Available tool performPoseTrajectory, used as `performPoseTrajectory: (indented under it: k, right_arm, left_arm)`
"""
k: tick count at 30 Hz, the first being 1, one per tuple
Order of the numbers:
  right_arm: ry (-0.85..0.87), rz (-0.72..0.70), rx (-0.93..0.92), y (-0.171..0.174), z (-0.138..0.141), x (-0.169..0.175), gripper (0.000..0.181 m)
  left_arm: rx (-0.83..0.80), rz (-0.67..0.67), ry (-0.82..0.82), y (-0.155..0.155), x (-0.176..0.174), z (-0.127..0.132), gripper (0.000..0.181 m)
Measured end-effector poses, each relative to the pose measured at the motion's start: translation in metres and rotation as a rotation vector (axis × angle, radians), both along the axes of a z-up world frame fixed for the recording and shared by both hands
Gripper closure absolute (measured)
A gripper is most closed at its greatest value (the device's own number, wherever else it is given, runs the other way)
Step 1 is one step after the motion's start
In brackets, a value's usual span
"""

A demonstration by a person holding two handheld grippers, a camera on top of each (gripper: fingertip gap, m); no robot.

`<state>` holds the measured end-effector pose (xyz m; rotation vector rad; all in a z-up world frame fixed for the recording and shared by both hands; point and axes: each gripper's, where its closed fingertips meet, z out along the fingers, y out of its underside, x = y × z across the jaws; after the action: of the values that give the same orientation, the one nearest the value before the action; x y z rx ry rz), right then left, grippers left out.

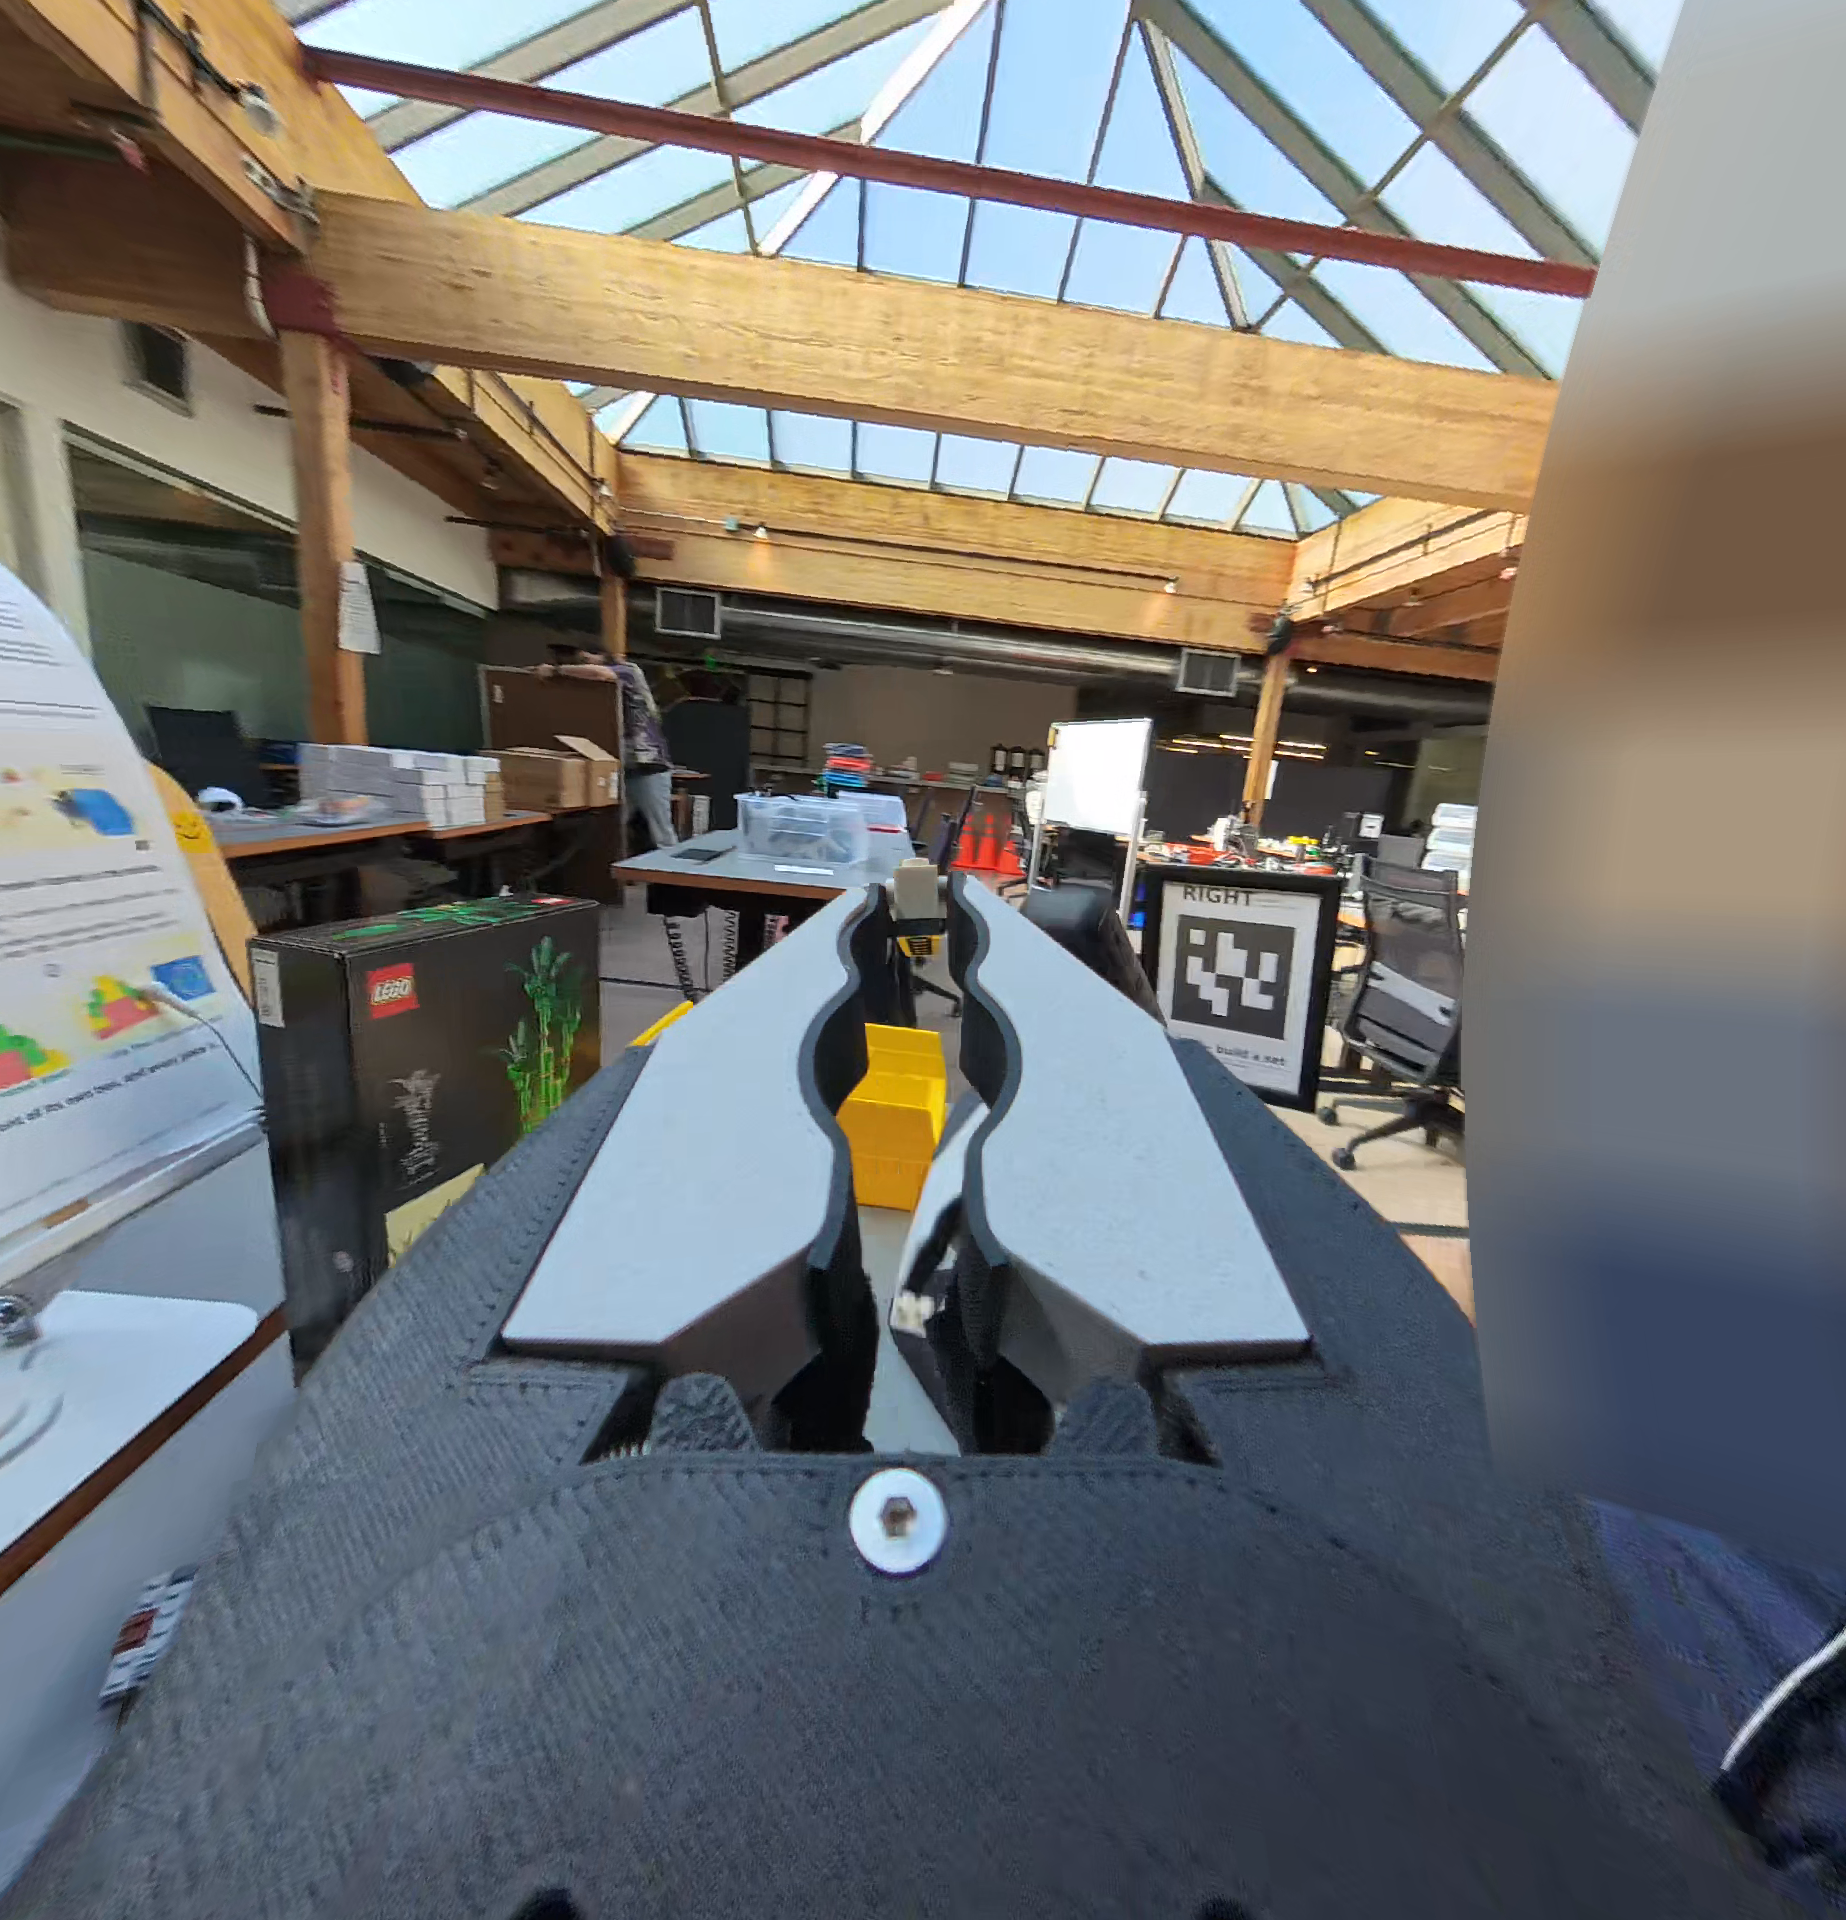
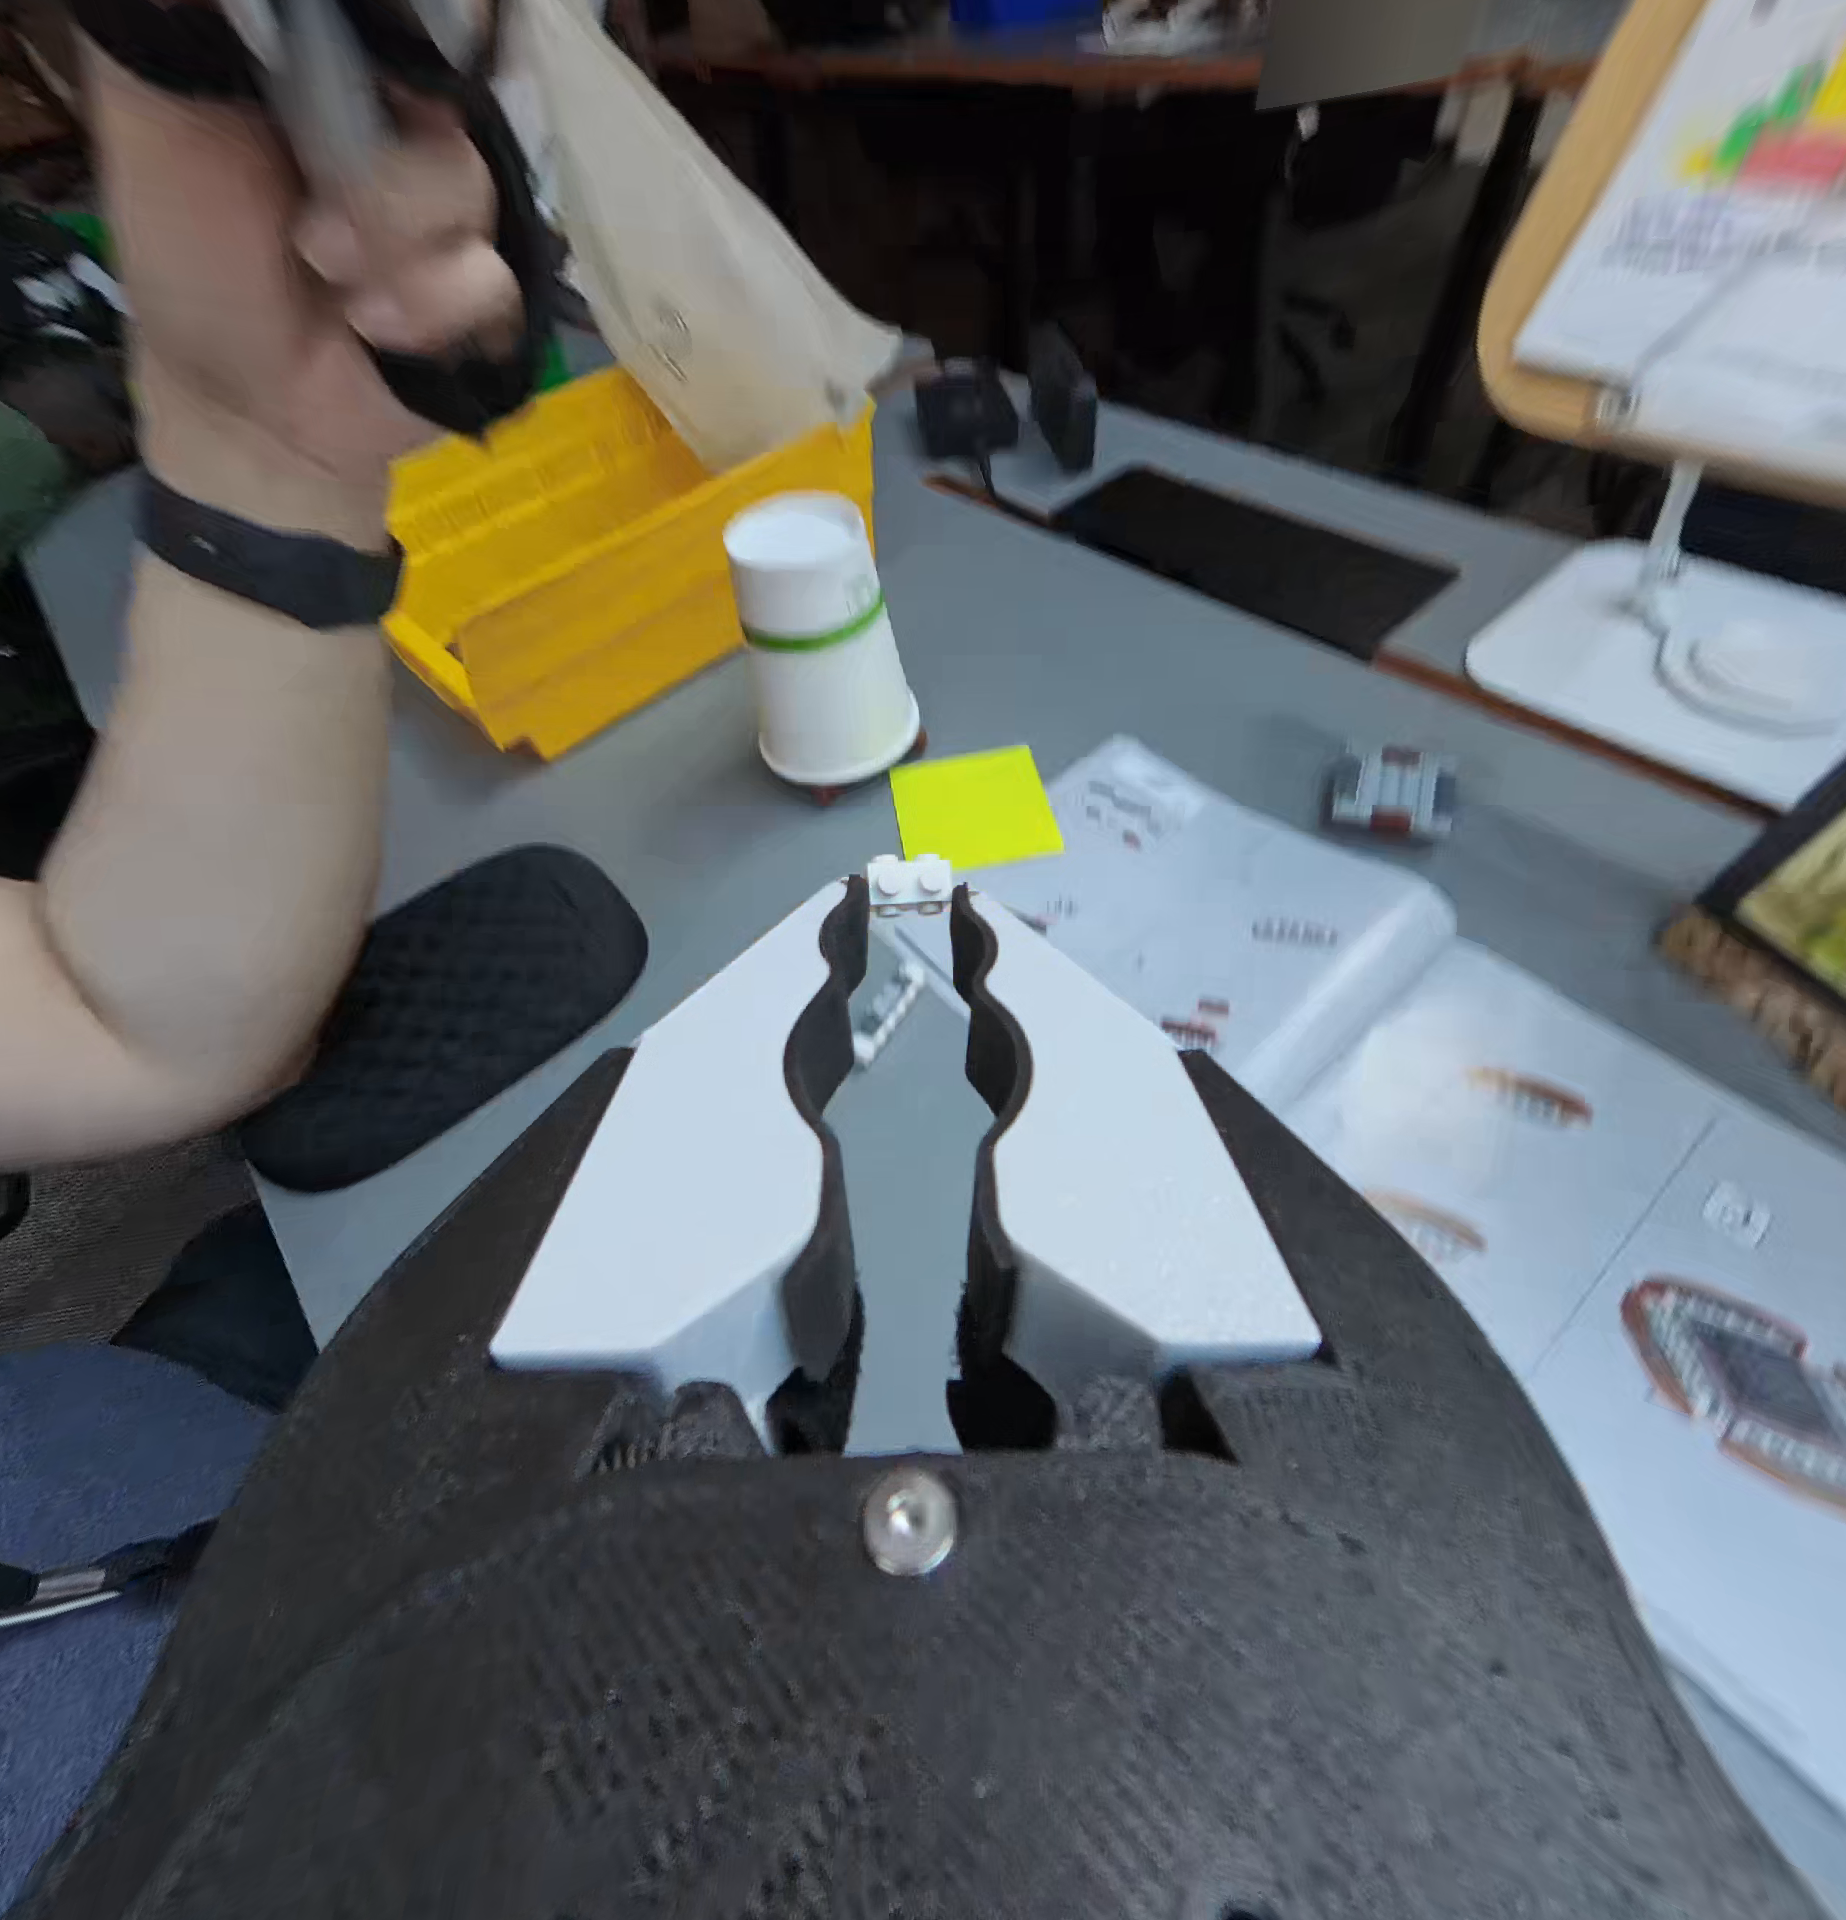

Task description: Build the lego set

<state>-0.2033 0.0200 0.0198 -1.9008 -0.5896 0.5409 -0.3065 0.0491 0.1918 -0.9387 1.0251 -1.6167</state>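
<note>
My right gripper (image 2: pixel 906 902) is shut on a small white two-stud brick (image 2: pixel 908 881) and holds it above the grey table (image 2: pixel 1158 644). Below its fingers a small white piece (image 2: pixel 883 1013) lies on the table. A small grey and brown build (image 2: pixel 1392 795) sits at the right, beyond the open instruction booklet (image 2: pixel 1418 1039). My left gripper (image 1: pixel 917 904) is raised, pointing out into the room, and is shut on a small tan piece (image 1: pixel 917 883). It is over the yellow bin (image 1: pixel 893 1122). In the right wrist view it is a blur above that bin (image 2: pixel 607 582).
An upturned white paper cup (image 2: pixel 831 644) and a yellow sticky note (image 2: pixel 976 805) sit past my right fingertips. A black pad (image 2: pixel 451 997) lies at the left under a person's forearm (image 2: pixel 212 831). The set's black box (image 1: pixel 431 1049) and a sheet on a stand (image 2: pixel 1729 260) are nearby. About 20 cm separates my left fingertips from my right.
</note>
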Motion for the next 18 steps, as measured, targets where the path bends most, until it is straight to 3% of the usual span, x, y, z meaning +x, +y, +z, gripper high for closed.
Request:
performPoseTrajectory:
  k: [3,6,11,14,18]
  right_arm:
    - [-0.044,-0.119,-0.272,-0.024,-0.101,0.019,0.167]
    - [-0.119,-0.211,-0.389,-0.035,-0.153,0.026,0.167]
    - [-0.311,-0.298,-0.412,-0.034,-0.178,0.03,0.166]
    - [-0.365,-0.32,-0.388,-0.032,-0.178,0.024,0.166]
    - [-0.377,-0.192,-0.419,-0.039,-0.175,0.004,0.153]
  left_arm:
    - [0.014,0.118,-0.054,-0.011,0.001,0.002,0.173]
    - [0.033,0.254,0.01,-0.021,0.003,-0.031,0.172]
    - [0.03,0.473,0.124,-0.051,-0.007,-0.101,0.172]
    - [-0.008,0.511,0.13,-0.07,-0.01,-0.123,0.172]
    - [-0.036,0.523,0.165,-0.077,-0.006,-0.138,0.172]
